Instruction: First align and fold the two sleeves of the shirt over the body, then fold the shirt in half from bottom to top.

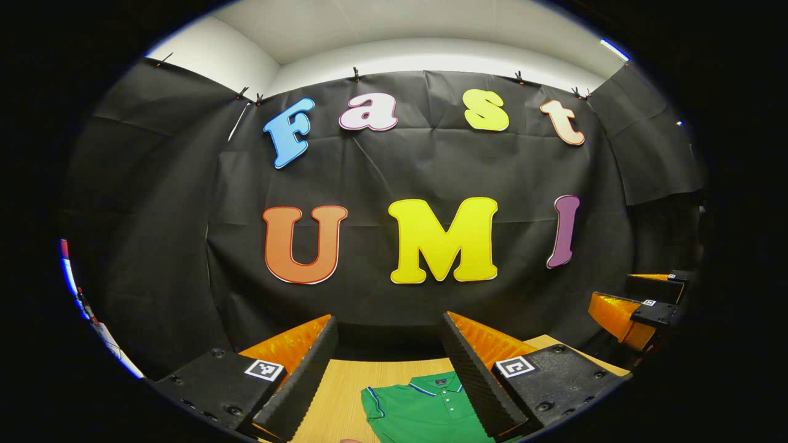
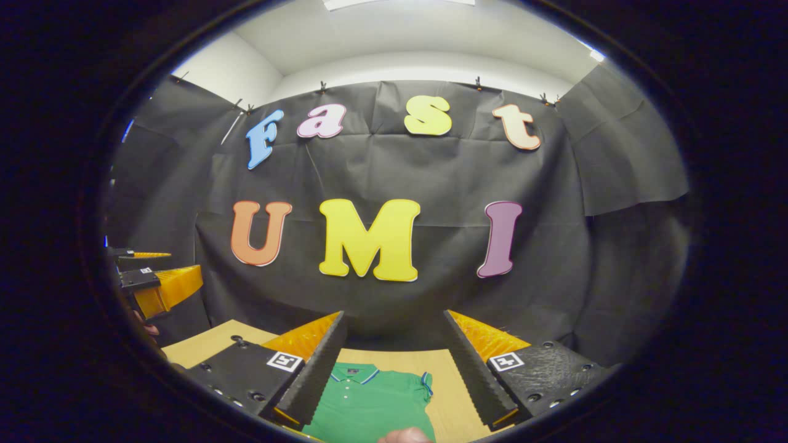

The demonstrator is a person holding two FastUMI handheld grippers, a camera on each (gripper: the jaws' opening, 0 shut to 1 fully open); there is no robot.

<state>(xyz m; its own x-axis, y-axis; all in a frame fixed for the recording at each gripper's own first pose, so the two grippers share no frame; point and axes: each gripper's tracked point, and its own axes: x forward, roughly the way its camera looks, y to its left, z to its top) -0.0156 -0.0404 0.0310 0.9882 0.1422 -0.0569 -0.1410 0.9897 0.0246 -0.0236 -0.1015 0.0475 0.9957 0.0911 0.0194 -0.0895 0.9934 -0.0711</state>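
Note:
A green polo shirt point(image 1: 425, 409) with a buttoned collar lies flat on the wooden table point(image 1: 341, 387), collar toward the back wall. In the left gripper view my left gripper point(image 1: 389, 320) is open and held above the table, with the shirt's collar and one short sleeve below its fingers. My right gripper point(image 1: 612, 292) hangs open at the far right of that view. In the right gripper view my right gripper point(image 2: 394, 317) is open above the shirt point(image 2: 369, 400), nothing between its fingers. The left gripper point(image 2: 184, 263) floats at that view's left edge.
The black cloth wall point(image 1: 431, 172) stands close behind the table's far edge. A hand point(image 2: 148, 329) holds the left gripper. A fingertip point(image 2: 403, 435) pokes in at the bottom of the right gripper view. Bare wood point(image 2: 449, 381) borders the shirt's sleeve.

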